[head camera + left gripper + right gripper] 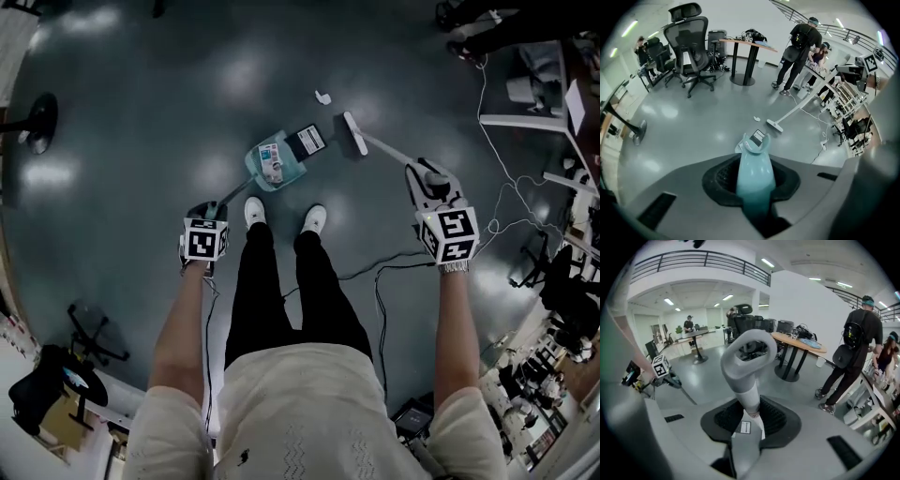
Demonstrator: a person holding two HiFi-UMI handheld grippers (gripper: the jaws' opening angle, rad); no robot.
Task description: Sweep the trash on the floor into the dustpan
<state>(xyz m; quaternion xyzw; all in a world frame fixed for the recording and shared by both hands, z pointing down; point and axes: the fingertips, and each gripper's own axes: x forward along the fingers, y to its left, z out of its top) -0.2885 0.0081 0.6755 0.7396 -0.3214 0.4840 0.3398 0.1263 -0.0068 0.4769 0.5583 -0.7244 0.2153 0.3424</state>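
Note:
A teal dustpan [274,162] rests on the grey floor in front of my feet, with flat printed litter inside it. Its teal handle [754,180] runs up between the jaws of my left gripper [204,240], which is shut on it. A dark packet [307,142] lies at the pan's mouth. Beyond it a small white scrap [322,97] lies on the floor. The white broom head [354,133] sits just right of the packet, and its pole slants back to my right gripper [433,190]. That gripper is shut on the grey broom handle [746,394], whose loop end points upward.
Cables [398,267] trail over the floor at my right, near desks and shelving [553,122]. A floor-stand base [37,120] sits at the far left. Office chairs [689,56], a round table [747,44] and standing people [799,51] are farther off.

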